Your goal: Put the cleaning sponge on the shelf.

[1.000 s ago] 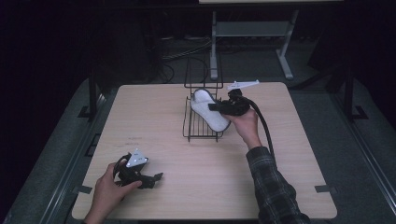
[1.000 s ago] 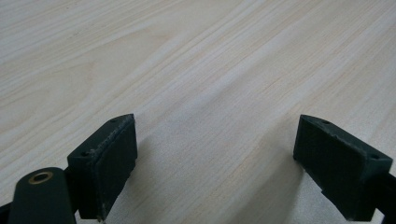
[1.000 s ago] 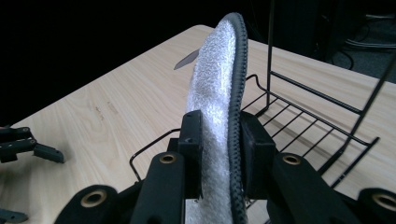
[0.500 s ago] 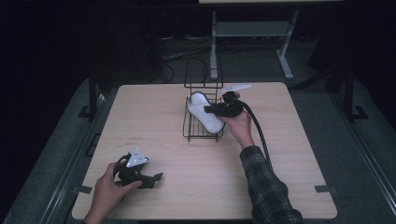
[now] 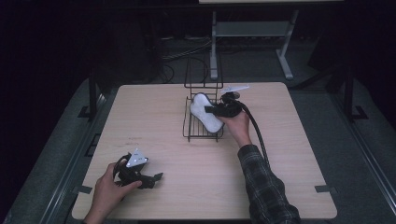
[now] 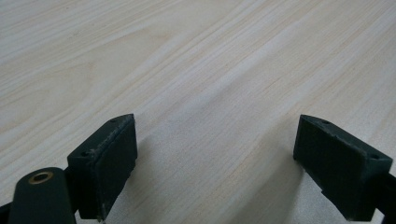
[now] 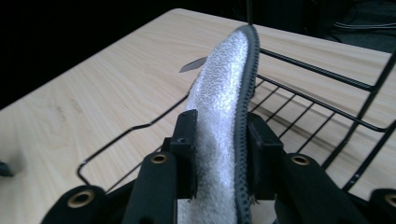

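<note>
- Overhead, a pale wooden table (image 5: 154,121) in a dark room carries a wire rack (image 5: 203,122); the right gripper (image 5: 215,110) clamps a white slipper (image 5: 206,115) over it.
- Left gripper (image 6: 215,168): jaws apart, bare tabletop beneath.
- Right gripper view: slipper pinched on edge above the rack.

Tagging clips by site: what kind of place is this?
Probably a lab data-capture station, not a home: a bare wooden table in a dark room, cables on the floor behind, and a person working handheld claws, the right claw clamping a white slipper over a wire rack.
</note>
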`<state>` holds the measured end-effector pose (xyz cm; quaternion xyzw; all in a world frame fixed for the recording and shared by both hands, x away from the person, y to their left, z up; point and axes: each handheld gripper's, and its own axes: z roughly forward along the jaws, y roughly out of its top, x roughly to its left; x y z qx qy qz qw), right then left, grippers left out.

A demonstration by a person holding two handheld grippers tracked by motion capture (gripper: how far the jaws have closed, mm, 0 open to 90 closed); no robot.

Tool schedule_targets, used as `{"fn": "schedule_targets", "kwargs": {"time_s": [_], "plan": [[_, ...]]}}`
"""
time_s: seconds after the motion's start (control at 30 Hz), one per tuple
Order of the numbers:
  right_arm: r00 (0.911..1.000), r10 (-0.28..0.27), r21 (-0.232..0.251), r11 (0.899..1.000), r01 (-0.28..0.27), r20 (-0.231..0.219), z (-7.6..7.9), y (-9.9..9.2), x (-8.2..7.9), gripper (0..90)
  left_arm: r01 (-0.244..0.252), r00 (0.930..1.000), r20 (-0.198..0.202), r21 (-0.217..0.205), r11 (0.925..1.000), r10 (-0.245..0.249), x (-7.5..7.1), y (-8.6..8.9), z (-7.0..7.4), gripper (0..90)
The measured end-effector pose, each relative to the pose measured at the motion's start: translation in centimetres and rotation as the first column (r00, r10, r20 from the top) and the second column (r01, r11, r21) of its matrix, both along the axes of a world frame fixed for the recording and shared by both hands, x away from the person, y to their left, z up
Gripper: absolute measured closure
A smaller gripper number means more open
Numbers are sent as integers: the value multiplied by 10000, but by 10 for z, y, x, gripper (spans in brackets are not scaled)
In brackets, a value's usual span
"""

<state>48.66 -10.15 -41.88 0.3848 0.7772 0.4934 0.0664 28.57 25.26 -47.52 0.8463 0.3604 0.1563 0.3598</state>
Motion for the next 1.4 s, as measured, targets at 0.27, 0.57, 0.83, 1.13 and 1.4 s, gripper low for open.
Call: {"fn": "schedule_targets", "kwargs": {"time_s": [0.27,0.57,0.83,1.13,1.4], "plan": [[9998,-209,-268,9994,208,-8,-4,2,3,614,0,10000,0,0,10000,0,0,0,0,127],[9996,-284,-824,9962,287,49,1,3,5,513,1,10000,1,2,10000,-1,0,0,0,127],[9983,-533,-880,9946,551,227,11,-10,2,491,5,10000,7,4,10000,-5,0,0,0,127],[9998,-104,-1502,9886,130,180,11,-24,-14,866,4,10000,5,8,10000,-4,0,0,0,127],[10000,62,-1891,9819,-55,32,5,-31,-26,895,5,10000,4,11,10000,-5,0,0,0,127]]}}
